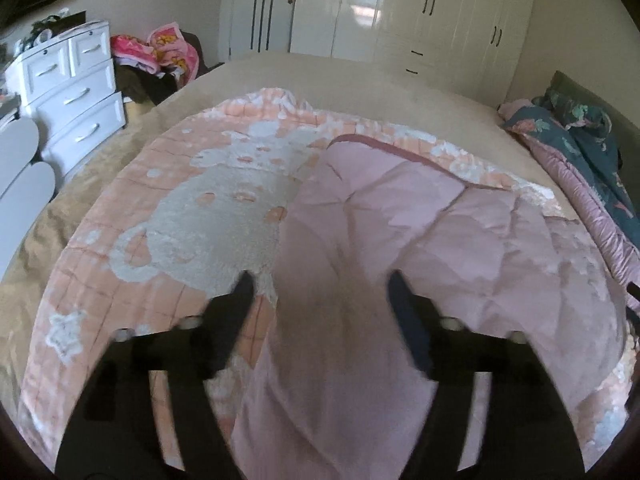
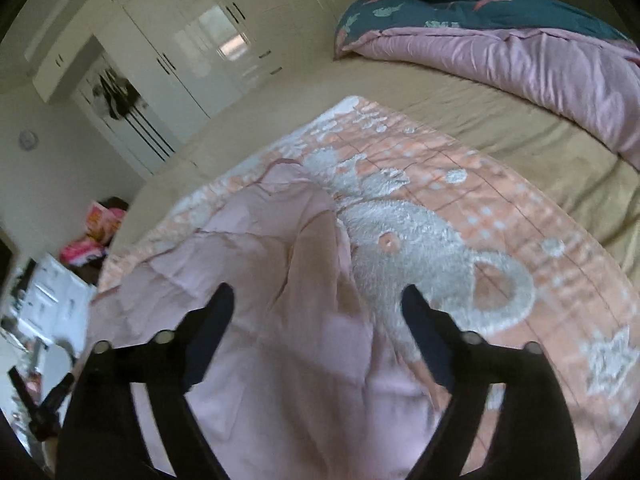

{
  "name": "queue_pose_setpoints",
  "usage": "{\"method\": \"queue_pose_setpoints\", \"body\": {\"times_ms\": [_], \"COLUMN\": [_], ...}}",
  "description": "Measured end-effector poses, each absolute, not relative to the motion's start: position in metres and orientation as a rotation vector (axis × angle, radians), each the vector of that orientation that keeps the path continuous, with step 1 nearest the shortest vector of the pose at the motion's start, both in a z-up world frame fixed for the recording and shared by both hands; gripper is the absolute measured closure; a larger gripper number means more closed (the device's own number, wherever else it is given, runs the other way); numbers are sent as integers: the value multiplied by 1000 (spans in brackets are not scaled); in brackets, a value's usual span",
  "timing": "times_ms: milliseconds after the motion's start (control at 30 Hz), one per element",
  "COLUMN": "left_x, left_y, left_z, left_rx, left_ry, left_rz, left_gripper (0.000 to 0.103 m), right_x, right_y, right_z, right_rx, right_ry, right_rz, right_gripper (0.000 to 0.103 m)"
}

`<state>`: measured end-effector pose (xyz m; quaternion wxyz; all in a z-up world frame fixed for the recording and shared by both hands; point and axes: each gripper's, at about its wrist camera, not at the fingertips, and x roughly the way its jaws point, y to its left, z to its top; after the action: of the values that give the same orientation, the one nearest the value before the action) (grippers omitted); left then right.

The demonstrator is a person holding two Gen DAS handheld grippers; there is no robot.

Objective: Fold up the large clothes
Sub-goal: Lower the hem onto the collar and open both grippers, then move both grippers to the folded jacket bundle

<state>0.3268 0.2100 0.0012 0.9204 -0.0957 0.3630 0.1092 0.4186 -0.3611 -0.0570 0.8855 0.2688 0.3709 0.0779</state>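
Note:
A large peach blanket with a fluffy white animal figure lies spread on the tan bed. Its plain pink underside is folded over the right half in the left wrist view. In the right wrist view the same pink flap covers the left part of the peach blanket. My left gripper hangs open above the fold line, and nothing sits between its fingers. My right gripper is open too, wide over the pink flap, gripping nothing.
A white drawer chest stands left of the bed, with a heap of pink clothes behind it. White wardrobes line the far wall. A teal and mauve duvet is bunched at the bed's head.

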Motion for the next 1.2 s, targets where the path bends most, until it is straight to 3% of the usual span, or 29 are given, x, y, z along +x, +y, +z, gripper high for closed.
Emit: {"method": "queue_pose_setpoints", "body": {"times_ms": [33,133,833,1200], "left_x": [323,310,227,237], "left_y": [209,204,190,209], "left_z": [4,11,-25,-69], "left_rx": [-199,-201,-420,-821], "left_ry": [743,734,787,802], "left_rz": [225,233,260,178], "left_gripper": [34,9,9,9], "right_x": [411,389,315,346], "right_y": [-363,-367,-342,-323], "right_z": [-54,-46,-74,-107], "right_rx": [566,567,519,646], "right_ry": [763,753,823,900], "right_rz": [169,205,244,207], "right_gripper": [11,5,4,4]}}
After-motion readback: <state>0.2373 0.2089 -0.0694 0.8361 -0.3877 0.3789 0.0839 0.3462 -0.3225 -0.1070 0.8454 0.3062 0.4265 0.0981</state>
